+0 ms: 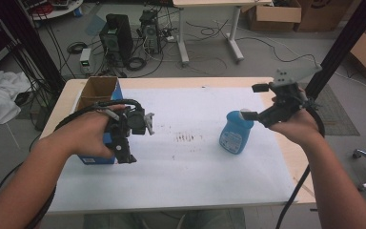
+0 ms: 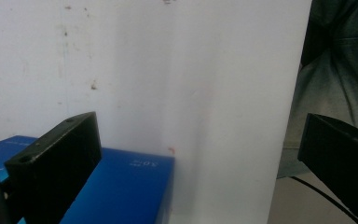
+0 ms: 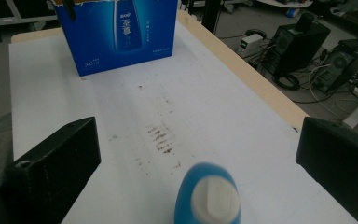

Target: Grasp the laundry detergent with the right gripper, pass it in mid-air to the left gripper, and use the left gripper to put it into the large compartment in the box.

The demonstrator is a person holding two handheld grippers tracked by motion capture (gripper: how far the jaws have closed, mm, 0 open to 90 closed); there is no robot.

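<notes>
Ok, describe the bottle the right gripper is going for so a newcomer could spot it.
Start at the white mat covering the table. On its right half, just below the open right gripper, stands a blue bottle with a white cap. The other blue item, the box, is square-edged and sits far left.

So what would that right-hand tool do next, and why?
Probably drop straight down and close on the blue bottle. The right tool hangs just above the bottle's white cap with its jaws wide apart, one on each side, gripping nothing. The bottle stands upright on the white table cover, apart from the blue box.
</notes>
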